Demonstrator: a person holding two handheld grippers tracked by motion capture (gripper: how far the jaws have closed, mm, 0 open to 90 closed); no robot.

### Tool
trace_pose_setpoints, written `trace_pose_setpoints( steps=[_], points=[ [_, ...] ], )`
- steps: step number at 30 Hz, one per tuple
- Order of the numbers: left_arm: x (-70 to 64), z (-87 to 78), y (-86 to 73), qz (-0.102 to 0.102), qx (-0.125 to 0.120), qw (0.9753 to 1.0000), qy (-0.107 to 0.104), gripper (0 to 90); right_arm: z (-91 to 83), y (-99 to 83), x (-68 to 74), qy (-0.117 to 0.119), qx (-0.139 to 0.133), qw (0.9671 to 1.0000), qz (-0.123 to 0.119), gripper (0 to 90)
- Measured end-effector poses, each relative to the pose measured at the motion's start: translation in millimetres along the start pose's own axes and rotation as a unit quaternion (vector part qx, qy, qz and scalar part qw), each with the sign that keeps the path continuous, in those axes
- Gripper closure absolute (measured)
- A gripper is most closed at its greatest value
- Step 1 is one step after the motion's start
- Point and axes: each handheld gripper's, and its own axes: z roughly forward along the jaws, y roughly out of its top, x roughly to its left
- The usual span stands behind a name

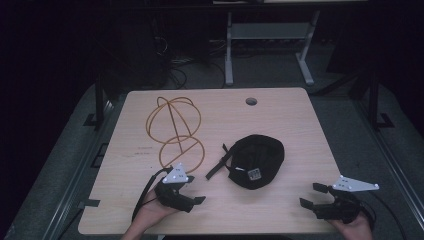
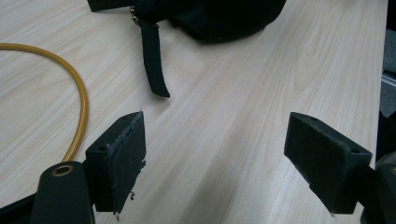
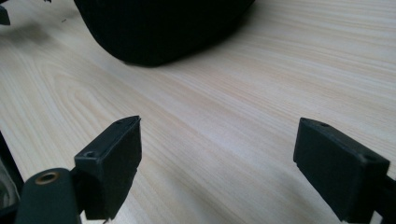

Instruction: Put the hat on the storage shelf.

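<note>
A black cap (image 1: 256,159) lies upside down near the middle of the wooden table (image 1: 295,115), its strap (image 1: 218,165) trailing to the left. Left of it sits an orange wire frame (image 1: 175,131) made of loops. My left gripper (image 1: 196,189) rests at the table's front left, open, jaws wide with bare wood between them. In the left gripper view the strap (image 2: 154,58) ends just ahead of the open left gripper (image 2: 215,154). My right gripper (image 1: 311,195) is at the front right, open too. In the right gripper view the cap (image 3: 159,25) lies beyond the open right gripper (image 3: 219,163).
A round cable hole (image 1: 251,101) pierces the table near its far edge. A grey metal stand (image 1: 270,40) and cables sit on the dark floor behind the table. An orange wire (image 2: 79,93) curves past the left jaw in the left gripper view.
</note>
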Motion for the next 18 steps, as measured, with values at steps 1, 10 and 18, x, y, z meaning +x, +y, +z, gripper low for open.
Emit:
trace_pose_setpoints(
  steps=[1,10,18],
  points=[
    [0.5,0.1,-0.1,0.0,0.002,1.0,-0.001,20.7,0.4,0.1,0.4,-0.001,0.004,1.0,-0.004,14.7],
    [-4.0,-1.9,1.2,-0.003,-0.009,0.9999,-0.005,20.6,2.2,1.3,7.3,0.004,0.006,0.9999,-0.008,14.7],
    [-11.4,-3.6,8.0,0.004,-0.018,0.9998,-0.003,20.1,3.0,3.2,13.5,0.014,-0.001,0.9998,-0.011,14.5]
  ],
)
